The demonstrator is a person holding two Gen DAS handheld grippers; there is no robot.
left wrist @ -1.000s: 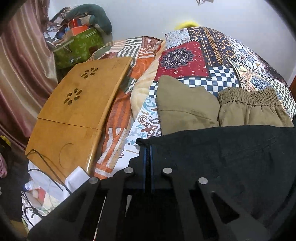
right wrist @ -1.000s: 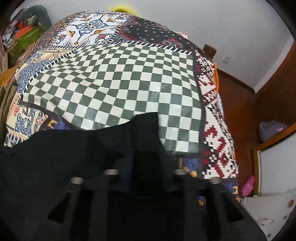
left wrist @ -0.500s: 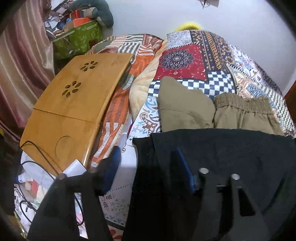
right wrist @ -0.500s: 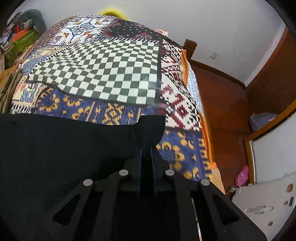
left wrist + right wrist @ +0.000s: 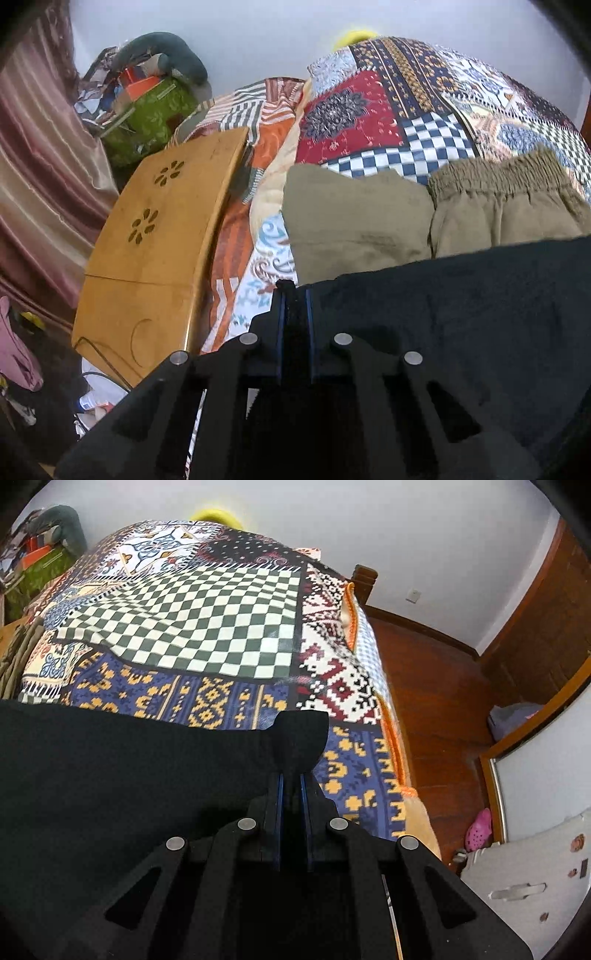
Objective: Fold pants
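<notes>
Black pants (image 5: 461, 314) hang stretched between my two grippers above a patchwork bedspread (image 5: 388, 103). My left gripper (image 5: 294, 295) is shut on the left corner of the black pants. My right gripper (image 5: 291, 771) is shut on their right corner, where a flap of black cloth (image 5: 301, 734) sticks up past the fingers. The black pants (image 5: 110, 775) fill the lower left of the right wrist view. Folded olive pants (image 5: 424, 214) lie on the bed beyond the black cloth.
A wooden lap table (image 5: 162, 236) lies on the bed's left side, with a green bag (image 5: 147, 114) and clutter behind it. A curtain (image 5: 40, 166) hangs far left. On the right the bed edge (image 5: 399, 760) drops to a wooden floor (image 5: 443, 701).
My left gripper, open half a second ago, has shut on the pants' left corner. Both grippers hold the black cloth's edge lower and nearer, so more bedspread shows.
</notes>
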